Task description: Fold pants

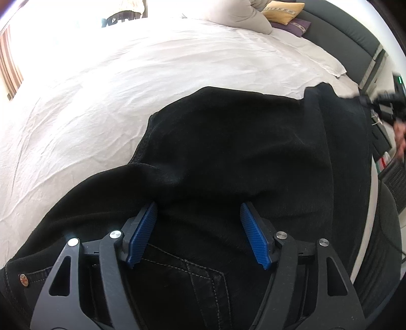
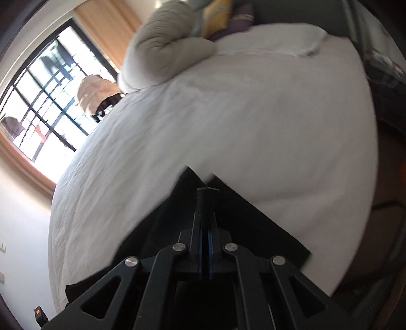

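The black pants [image 1: 228, 152] lie spread across the near part of the white bed sheet [image 1: 127, 88], with the waistband end toward me; a copper rivet [image 1: 23, 277] and pocket stitching show at the lower edge of the left wrist view.

My left gripper [image 1: 199, 210] points down at the upper part of the pants. Its jaws stand wide apart, with the blue ribbed pads [image 1: 142, 236] on either side of a raised fold of cloth. The pads do not press on the fabric.

My right gripper [image 2: 206, 203] has its jaws fully closed on a pinched-up bit of the black fabric, which sticks out as a small bunch beyond the tips. In the right wrist view, a dark panel of the pants spreads out below and to both sides of the gripper over the sheet. This view is blurred.

In the left wrist view, the right gripper appears at the far right edge, at the far end of the pants, with part of a hand [image 1: 401, 139] behind it.

A rolled beige duvet [image 2: 162, 50], a yellow cushion [image 1: 283, 11] and a purple cushion [image 1: 299, 25] lie at the head of the bed.
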